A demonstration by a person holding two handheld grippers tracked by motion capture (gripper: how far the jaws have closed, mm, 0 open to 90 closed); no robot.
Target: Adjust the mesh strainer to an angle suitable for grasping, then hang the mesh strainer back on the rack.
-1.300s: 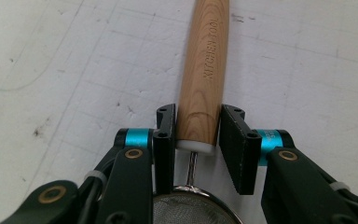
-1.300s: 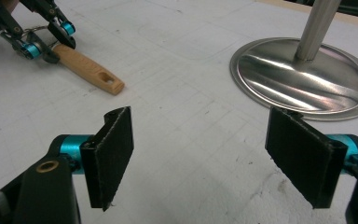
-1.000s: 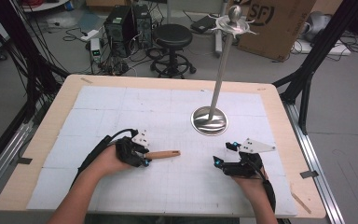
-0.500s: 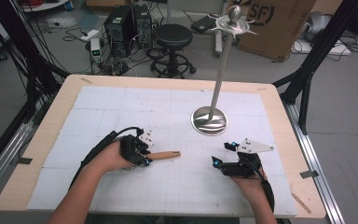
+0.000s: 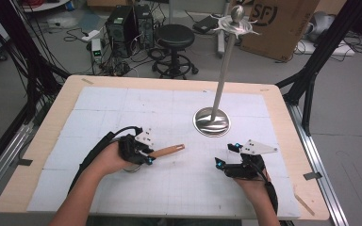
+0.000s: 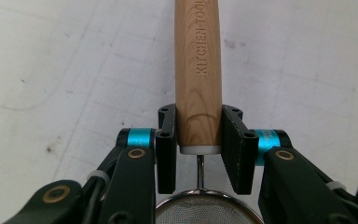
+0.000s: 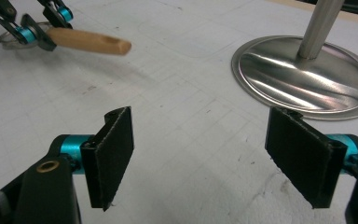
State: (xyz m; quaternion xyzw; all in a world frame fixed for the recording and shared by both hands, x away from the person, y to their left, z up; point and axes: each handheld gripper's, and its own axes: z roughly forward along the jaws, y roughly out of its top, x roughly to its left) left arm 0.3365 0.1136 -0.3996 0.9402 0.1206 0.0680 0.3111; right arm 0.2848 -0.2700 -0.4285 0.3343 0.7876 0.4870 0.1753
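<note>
High view: my left gripper, clamped on the strainer's wooden handle, has shifted slightly rightward toward the stand; my right gripper waits, jaws apart.

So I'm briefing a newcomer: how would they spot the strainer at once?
On the white mat covering the table, look left of the tall steel stand. The left gripper is shut on the strainer by its pale wooden handle stamped KITCHEN TOOL, with a wire-mesh bowl behind. It is the only wooden-handled thing there.
</note>
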